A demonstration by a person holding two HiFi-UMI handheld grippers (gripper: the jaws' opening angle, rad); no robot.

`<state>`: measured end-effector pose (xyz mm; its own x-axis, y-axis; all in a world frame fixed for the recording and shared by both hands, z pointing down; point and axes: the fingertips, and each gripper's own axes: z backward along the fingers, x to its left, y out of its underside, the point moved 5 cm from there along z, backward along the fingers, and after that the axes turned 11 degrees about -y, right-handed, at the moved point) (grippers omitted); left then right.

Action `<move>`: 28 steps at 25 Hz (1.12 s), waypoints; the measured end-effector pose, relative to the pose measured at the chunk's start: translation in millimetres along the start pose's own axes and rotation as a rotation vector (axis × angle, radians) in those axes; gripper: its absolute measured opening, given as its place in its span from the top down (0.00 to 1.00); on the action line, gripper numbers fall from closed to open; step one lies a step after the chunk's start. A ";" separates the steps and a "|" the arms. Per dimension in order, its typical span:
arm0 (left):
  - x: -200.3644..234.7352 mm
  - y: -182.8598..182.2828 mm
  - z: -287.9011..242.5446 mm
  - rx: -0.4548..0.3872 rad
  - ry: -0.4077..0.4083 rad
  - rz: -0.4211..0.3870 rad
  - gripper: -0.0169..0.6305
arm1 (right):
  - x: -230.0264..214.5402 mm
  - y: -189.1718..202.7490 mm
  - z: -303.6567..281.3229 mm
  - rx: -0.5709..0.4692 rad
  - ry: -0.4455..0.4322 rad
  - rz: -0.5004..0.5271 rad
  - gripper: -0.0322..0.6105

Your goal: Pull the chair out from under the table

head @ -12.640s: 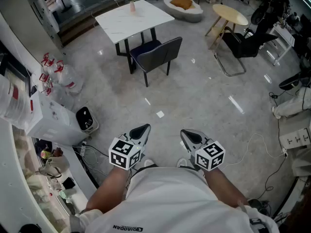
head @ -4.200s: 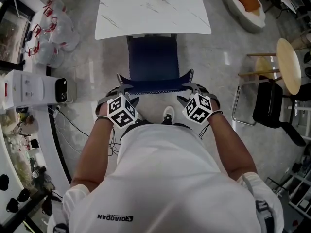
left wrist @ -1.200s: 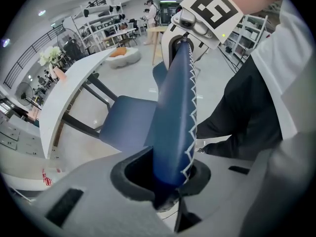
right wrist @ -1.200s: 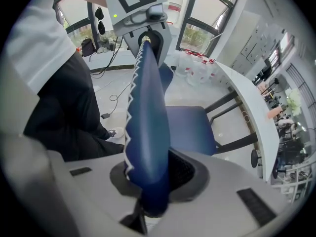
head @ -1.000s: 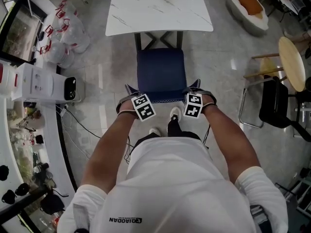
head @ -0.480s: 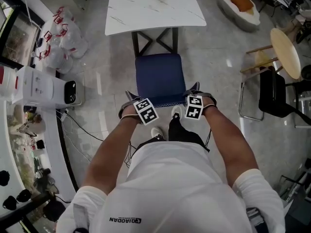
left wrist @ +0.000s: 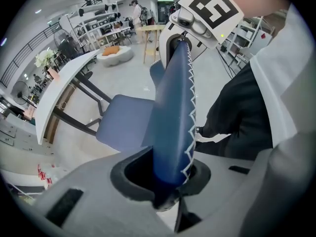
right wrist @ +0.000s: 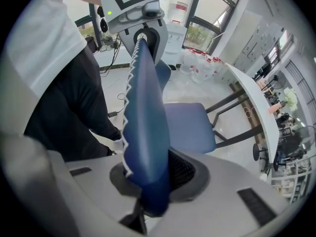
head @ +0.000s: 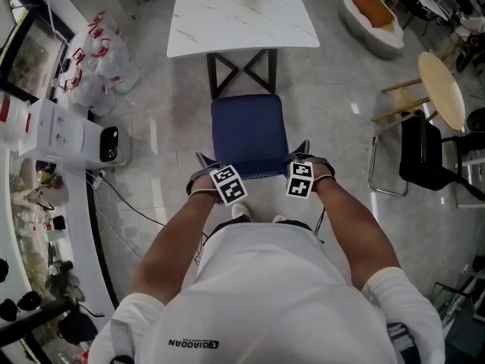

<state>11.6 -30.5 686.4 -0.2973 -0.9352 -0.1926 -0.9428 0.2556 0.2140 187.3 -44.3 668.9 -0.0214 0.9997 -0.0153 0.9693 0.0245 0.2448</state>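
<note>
A chair with a dark blue seat [head: 248,131] stands on the floor, its whole seat out from beneath the white marble table [head: 239,15]. Its blue backrest [head: 253,170] with white zigzag stitching runs between my two grippers. My left gripper [head: 204,165] is shut on the backrest's left top corner [left wrist: 170,127]. My right gripper [head: 301,154] is shut on the right top corner [right wrist: 145,137]. Both point steeply down. In each gripper view the other gripper shows at the far end of the backrest.
The table's black cross-braced legs [head: 241,70] stand just beyond the seat. A white appliance [head: 72,136] and cables lie on the left, bagged bottles [head: 91,59] beyond. A round wooden table [head: 439,89] and black chair [head: 424,158] are at right. My feet [head: 241,212] are behind the backrest.
The chair has slid back toward me with both grippers on its backrest; the gap between seat and table has widened, showing more of the table legs.
</note>
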 end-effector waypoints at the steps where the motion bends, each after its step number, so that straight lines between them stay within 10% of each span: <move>1: -2.8 -0.4 0.6 0.002 0.002 0.001 0.85 | 2.2 1.2 0.4 0.000 -0.002 0.002 0.84; 28: -42.6 3.7 1.9 0.022 0.032 -0.041 0.81 | 38.4 12.1 -4.5 -0.015 -0.057 0.039 0.79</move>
<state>20.5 10.7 693.5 -0.2541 -0.9522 -0.1698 -0.9571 0.2223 0.1856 197.1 -5.6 675.6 0.0310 0.9977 -0.0600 0.9652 -0.0143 0.2611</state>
